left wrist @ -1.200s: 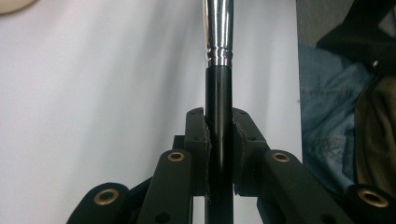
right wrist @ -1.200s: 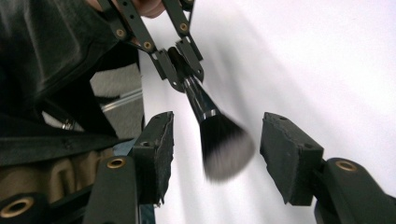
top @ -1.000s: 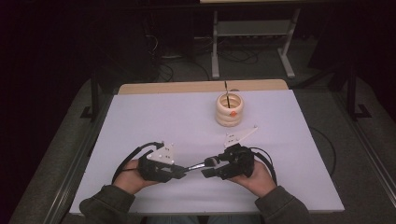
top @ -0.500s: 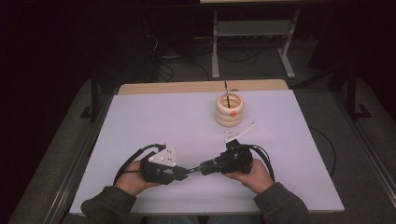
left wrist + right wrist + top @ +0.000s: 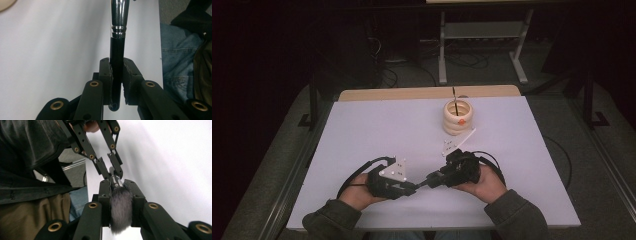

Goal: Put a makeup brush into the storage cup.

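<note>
Brush [image 5: 117, 50]: a makeup brush with black handle, silver ferrule and grey bristles [image 5: 120, 207], was held level between both grippers, low over the table's near edge.
Table [image 5: 377, 130]: white top, mostly bare.
Holder [image 5: 456, 117]: cream ringed cup, stood far right, well apart.
Left gripper [image 5: 412, 188]: was clamped on the black handle.
Right gripper [image 5: 431, 179]: its jaws had just closed narrow onto the bristles.

White table [image 5: 362, 130], dark carpeted room
</note>
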